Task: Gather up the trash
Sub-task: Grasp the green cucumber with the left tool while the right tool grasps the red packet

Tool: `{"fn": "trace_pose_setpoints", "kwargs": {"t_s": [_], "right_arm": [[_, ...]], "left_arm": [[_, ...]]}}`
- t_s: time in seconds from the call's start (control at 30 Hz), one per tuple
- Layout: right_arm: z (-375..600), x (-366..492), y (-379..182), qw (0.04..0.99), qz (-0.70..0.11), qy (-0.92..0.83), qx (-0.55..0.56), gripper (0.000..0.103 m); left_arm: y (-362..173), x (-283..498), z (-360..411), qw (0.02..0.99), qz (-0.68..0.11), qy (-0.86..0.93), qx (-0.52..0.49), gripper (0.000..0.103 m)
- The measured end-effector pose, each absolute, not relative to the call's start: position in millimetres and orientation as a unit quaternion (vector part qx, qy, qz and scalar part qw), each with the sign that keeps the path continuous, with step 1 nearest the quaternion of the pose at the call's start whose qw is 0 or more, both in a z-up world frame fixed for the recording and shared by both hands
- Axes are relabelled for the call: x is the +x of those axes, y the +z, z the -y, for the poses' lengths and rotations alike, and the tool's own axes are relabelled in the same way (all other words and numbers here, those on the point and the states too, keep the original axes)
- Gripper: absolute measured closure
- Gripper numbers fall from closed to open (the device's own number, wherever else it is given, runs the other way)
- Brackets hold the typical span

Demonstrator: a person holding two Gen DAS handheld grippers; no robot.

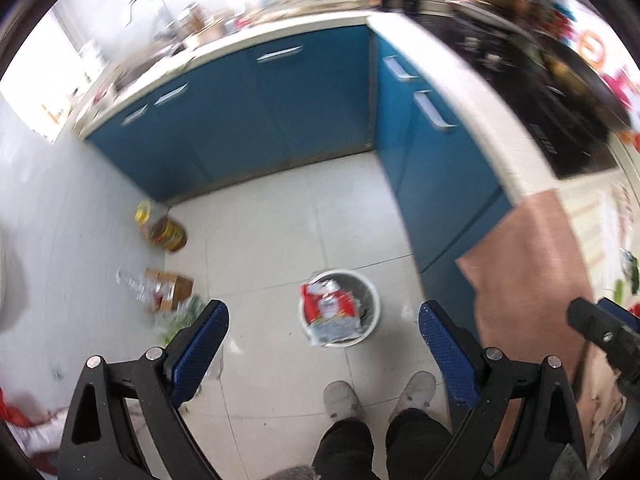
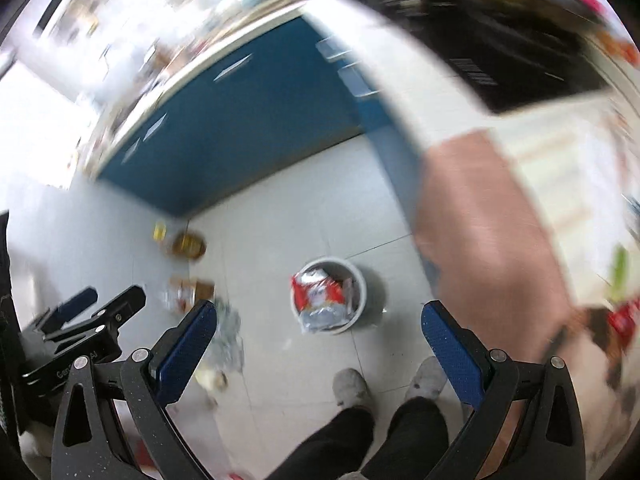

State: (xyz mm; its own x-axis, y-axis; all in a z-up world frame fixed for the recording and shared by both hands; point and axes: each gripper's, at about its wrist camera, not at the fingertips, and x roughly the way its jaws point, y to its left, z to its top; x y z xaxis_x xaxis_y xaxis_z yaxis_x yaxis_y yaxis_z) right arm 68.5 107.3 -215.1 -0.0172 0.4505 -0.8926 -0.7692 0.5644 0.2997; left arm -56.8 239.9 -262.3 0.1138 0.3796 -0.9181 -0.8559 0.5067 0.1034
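Note:
A white trash bin (image 1: 374, 304) stands on the tiled floor, stuffed with red and silver wrappers (image 1: 329, 309); the right wrist view shows the same bin (image 2: 358, 280) and wrappers (image 2: 320, 296). My left gripper (image 1: 323, 334) hangs high above the floor, open and empty. My right gripper (image 2: 319, 330) is likewise open and empty. Loose trash lies at the left: a clear plastic bottle (image 1: 134, 286), a brown cardboard box (image 1: 172, 288) and crumpled plastic (image 2: 228, 332). The right wrist view is blurred.
Blue cabinets (image 1: 248, 112) with a pale countertop (image 1: 472, 92) wrap the corner. An oil bottle (image 1: 166, 232) stands by the left wall. A person's slippered feet (image 1: 340, 398) stand just before the bin. A black cooktop (image 1: 560, 128) sits on the right counter.

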Motion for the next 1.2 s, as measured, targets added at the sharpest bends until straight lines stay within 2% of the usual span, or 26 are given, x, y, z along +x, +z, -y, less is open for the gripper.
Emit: {"fn": "trace_pose_setpoints", "kwargs": {"t_s": [0.23,0.37,0.4,0.43,0.57,0.7,0.77,0.8,0.87,1.03,1.07,1.17,1.2], "right_arm": [[44.5,196.8,-191.6,0.759,-0.585,0.286,0.006,0.003],[132.8,255.8,-199.9,0.776,-0.594,0.195,0.076,0.042],[154.1,268.5,-204.5,0.778,-0.596,0.176,0.092,0.045],[169.3,277.3,-209.4,0.780,-0.596,0.161,0.101,0.045],[224.0,304.5,-221.2,0.789,-0.593,0.115,0.113,0.047],[238.1,332.5,-247.0,0.774,-0.608,0.121,0.128,0.046],[237.5,342.2,-258.1,0.769,-0.611,0.133,0.132,0.040],[235.5,346.9,-262.4,0.771,-0.609,0.137,0.126,0.038],[228.2,355.5,-271.1,0.773,-0.608,0.143,0.111,0.034],[191.3,371.2,-294.7,0.777,-0.609,0.155,0.046,0.034],[185.3,372.8,-299.0,0.775,-0.612,0.152,0.028,0.037],[170.4,369.2,-296.4,0.791,-0.593,0.150,-0.018,0.087],[167.8,366.9,-294.2,0.791,-0.591,0.156,-0.019,0.098]], "left_arm": [[-249.6,104.2,-155.9,0.764,-0.543,0.305,-0.170,0.006],[-272.6,192.1,-98.5,0.771,-0.583,0.195,-0.169,0.007],[-281.0,213.2,-83.9,0.769,-0.593,0.163,-0.175,0.007],[-288.2,229.5,-71.9,0.768,-0.599,0.141,-0.177,0.009],[-325.0,293.9,-26.1,0.749,-0.637,0.078,-0.165,0.059],[-354.5,326.4,-7.4,0.727,-0.668,0.067,-0.141,0.061],[-363.3,332.9,-2.6,0.721,-0.677,0.065,-0.133,0.062],[-367.6,335.2,-1.9,0.718,-0.681,0.065,-0.130,0.073],[-368.5,336.8,-1.1,0.722,-0.677,0.067,-0.124,0.082],[-367.0,333.2,-7.4,0.726,-0.674,0.074,-0.115,0.088],[-365.5,330.3,-10.8,0.727,-0.673,0.078,-0.115,0.089],[-355.9,321.1,-18.4,0.733,-0.664,0.083,-0.120,0.090],[-351.6,318.4,-19.7,0.736,-0.661,0.083,-0.122,0.090]]}}
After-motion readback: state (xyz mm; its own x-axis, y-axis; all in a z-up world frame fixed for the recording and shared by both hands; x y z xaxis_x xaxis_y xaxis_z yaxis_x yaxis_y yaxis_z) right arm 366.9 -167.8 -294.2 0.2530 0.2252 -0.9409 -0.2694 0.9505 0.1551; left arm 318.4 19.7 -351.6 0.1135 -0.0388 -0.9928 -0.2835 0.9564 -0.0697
